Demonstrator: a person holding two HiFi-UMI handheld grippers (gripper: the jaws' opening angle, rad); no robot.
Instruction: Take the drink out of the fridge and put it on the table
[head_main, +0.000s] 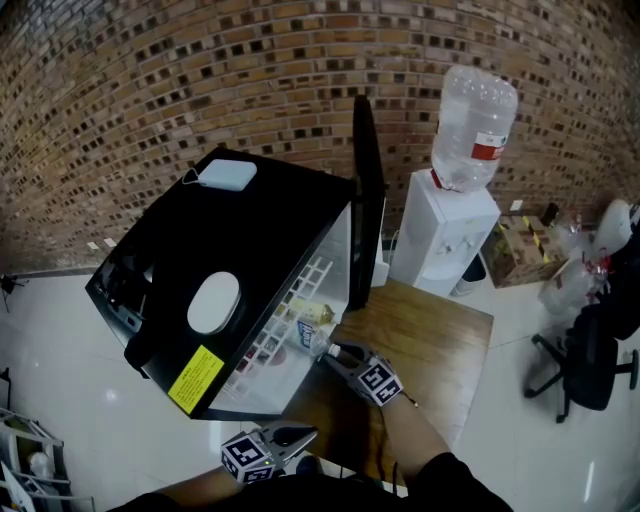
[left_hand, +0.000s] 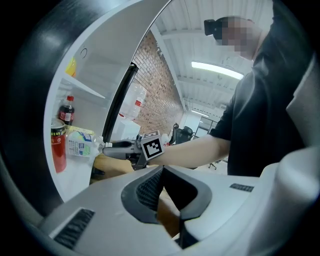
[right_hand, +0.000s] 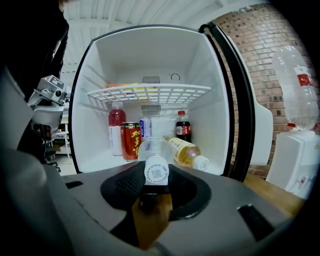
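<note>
The black mini fridge (head_main: 240, 290) stands open, its door (head_main: 367, 200) swung out. A clear bottle (right_hand: 155, 149) with a white cap lies on the fridge floor, cap pointing outward. My right gripper (right_hand: 156, 175) has that cap between its pads, which touch both sides of it. From the left gripper view the same bottle (left_hand: 80, 142) shows a blue label, with the right gripper (left_hand: 107, 146) at its neck. My left gripper (head_main: 303, 436) hangs low in front of the fridge, jaws together and nothing in them. The wooden table (head_main: 440, 340) lies to the right of the fridge.
Inside are a red can (right_hand: 131, 141), a red-drink bottle (right_hand: 116, 125), a cola bottle (right_hand: 183, 127), and a yellow tea bottle (right_hand: 187, 152) lying beside the clear one. A wire shelf (right_hand: 150, 92) spans above. A water dispenser (head_main: 445, 235) stands behind the table; an office chair (head_main: 585, 360) sits right.
</note>
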